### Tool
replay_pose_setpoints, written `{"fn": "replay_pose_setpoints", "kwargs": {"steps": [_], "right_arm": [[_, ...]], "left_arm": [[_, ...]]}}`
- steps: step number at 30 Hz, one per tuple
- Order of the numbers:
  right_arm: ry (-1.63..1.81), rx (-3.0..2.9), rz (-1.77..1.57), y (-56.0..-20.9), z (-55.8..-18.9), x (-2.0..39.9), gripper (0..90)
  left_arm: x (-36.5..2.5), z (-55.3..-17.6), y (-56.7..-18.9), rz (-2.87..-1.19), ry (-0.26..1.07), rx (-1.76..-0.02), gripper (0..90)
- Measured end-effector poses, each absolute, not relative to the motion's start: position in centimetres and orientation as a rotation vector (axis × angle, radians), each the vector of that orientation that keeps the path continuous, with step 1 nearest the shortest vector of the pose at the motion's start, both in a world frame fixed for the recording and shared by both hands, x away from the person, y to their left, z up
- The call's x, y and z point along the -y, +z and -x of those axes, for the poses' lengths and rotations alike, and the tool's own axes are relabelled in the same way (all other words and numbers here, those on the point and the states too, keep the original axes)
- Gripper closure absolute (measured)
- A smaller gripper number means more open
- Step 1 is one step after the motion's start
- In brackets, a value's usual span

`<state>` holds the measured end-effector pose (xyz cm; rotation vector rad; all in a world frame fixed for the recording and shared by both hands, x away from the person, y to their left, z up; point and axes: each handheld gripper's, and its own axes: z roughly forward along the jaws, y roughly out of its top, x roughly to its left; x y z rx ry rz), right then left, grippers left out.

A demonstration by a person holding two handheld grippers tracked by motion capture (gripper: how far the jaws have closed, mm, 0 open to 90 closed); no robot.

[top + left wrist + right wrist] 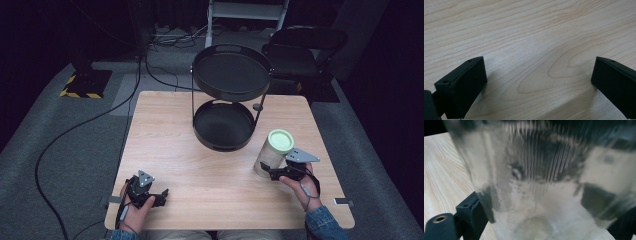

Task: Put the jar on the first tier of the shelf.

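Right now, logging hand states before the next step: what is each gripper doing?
Left gripper: open, holding nothing, low over the wooden table.
Right gripper: jaws either side of the clear green-lidded jar, gripping it.

The person is wearing blue denim sleeves (324,220). Each black two-jaw gripper (159,196) is carrying a grey three-cornered plate (300,156) and trailing a cable.

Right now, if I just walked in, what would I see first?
Probably the black two-tier tray stand at the far middle of the wooden table, both its round trays bare. Next, the clear jar with a pale green lid near the right edge, with the right tool closed around its lower part. The left tool rests open on bare wood at the near left.
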<state>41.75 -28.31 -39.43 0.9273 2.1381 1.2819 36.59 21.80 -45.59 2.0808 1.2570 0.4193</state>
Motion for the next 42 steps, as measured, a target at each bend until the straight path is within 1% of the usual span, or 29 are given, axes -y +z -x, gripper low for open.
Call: {"fn": "replay_pose_setpoints", "kwargs": {"steps": [12, 21, 33, 42], "right_arm": [[1.255, -2.145, -0.944, -39.0, -41.7, 28.1, 10.9], [1.295, -2.126, -0.933, -37.3, -42.2, 27.8, 11.0], [1.305, -2.14, -0.876, -34.6, -44.2, 25.9, 11.0], [1.304, -2.165, -0.846, -33.5, -45.9, 24.2, 11.0]], "left_arm": [[-21.8, -36.6, -45.6, -2.084, 0.421, -1.255, 0.0], [-21.8, -36.7, -45.6, -2.08, 0.421, -1.256, 0.0], [-21.8, -36.7, -45.6, -2.079, 0.421, -1.256, 0.0], [-21.7, -36.6, -45.6, -2.079, 0.422, -1.258, 0.1]]}}
